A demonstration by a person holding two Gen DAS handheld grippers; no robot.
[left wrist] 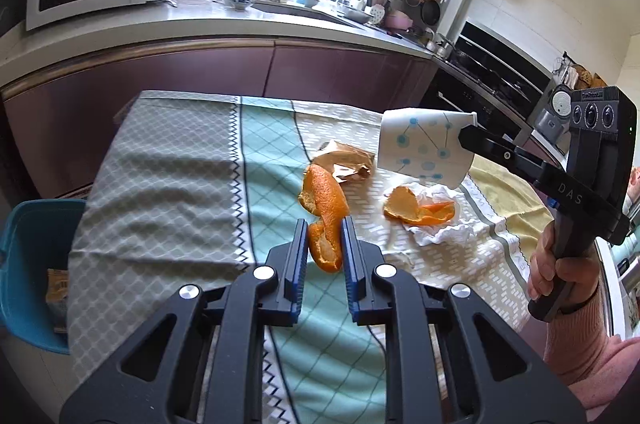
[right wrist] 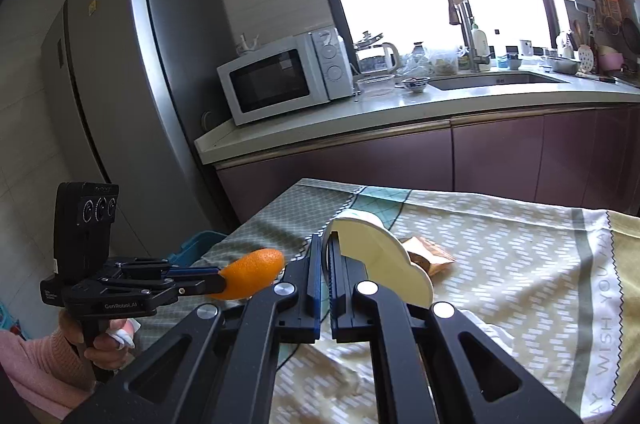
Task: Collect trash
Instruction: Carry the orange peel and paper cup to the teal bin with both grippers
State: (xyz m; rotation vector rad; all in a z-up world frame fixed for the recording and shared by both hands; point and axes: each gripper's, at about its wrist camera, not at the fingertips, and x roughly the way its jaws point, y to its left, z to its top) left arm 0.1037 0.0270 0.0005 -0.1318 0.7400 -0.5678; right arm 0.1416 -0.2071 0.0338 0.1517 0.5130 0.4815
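Left wrist view: left claw (left wrist: 325, 238) is clamped on a long orange peel (left wrist: 326, 208), lifted off the worktop (left wrist: 168, 160); right claw (right wrist: 326, 256) pinches the paper cup (left wrist: 424, 148) by its wall. Blue bin (left wrist: 36, 264) sits at the worktop's left edge. Keep both grips firm, carry over the bin w/o tilting, then release.

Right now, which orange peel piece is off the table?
The long curled orange peel, clamped in the left hand-held gripper. The other peel lies on the crumpled tissue, beneath the paper cup.
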